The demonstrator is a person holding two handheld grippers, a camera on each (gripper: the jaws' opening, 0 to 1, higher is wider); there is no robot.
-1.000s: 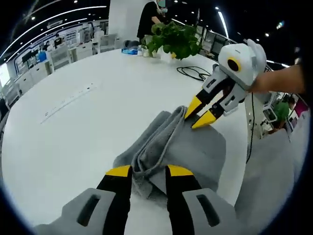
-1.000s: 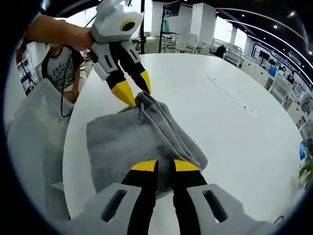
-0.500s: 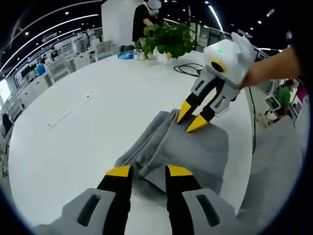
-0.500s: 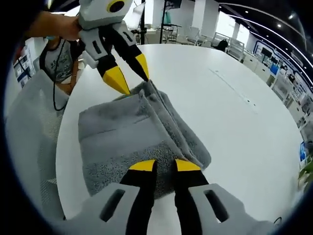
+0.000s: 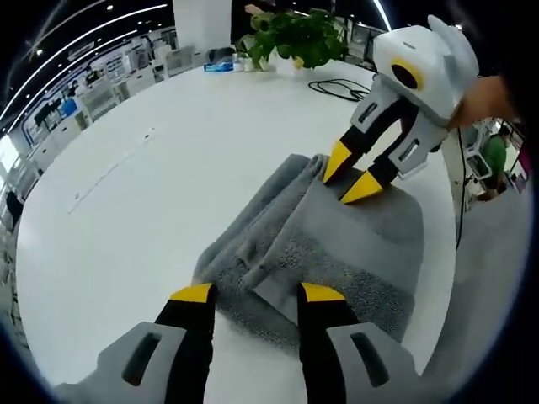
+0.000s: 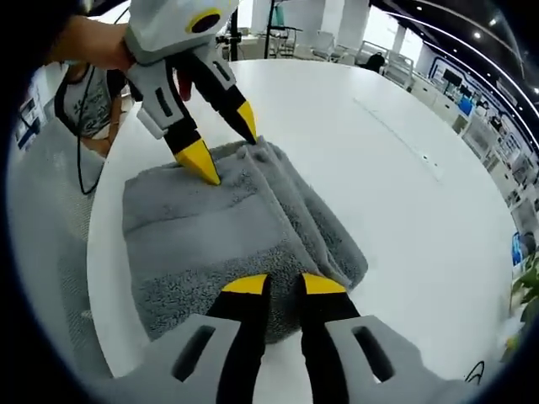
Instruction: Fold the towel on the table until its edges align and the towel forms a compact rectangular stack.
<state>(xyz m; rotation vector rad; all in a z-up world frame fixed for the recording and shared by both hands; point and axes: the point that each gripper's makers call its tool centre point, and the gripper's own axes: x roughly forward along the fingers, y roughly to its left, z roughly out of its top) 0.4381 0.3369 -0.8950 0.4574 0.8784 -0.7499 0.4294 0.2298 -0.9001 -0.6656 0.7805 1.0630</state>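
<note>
Folded towel (image 5: pixel 337 244) long axis spans both grippers.

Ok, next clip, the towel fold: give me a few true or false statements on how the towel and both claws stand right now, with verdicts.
1. The towel lies folded on the white table. True.
2. The left claw holds a corner of the towel lifted clear of the table. False: its jaws stand apart just short of the towel's near edge, and the towel lies flat.
3. The right claw has its yellow tips at the towel's far end in the left gripper view. True.
4. The towel hangs over the table's edge. False: all of it rests on the tabletop.
5. A potted plant stands at the far side of the table. True.
6. The towel is red. False: it is grey.
</note>
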